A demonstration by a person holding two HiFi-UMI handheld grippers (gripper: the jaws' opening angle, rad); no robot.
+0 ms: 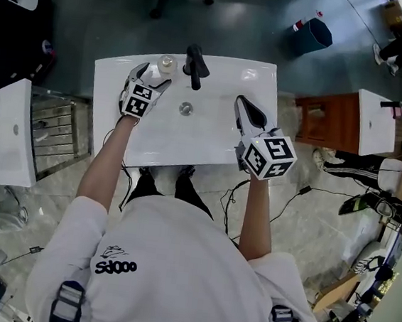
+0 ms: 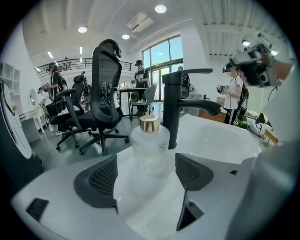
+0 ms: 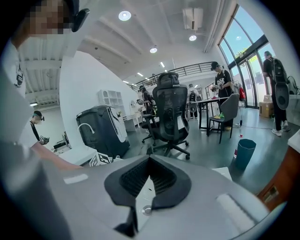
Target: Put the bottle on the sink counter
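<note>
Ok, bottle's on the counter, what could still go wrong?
The bottle stands right between the open left gripper's tips: drifting sideways while backing out could tip it. It also sits beside the faucet at the counter's back edge, so a knock could send it off.

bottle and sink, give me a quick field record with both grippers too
bottle: clear, gold cap, upright on the sink counter, left of the faucet
faucet: black, behind the basin
left gripper: open, bottle seen between its pads, gaps on both sides
right gripper: shut, empty, over the basin's right side
task: bottle looks placed
</note>
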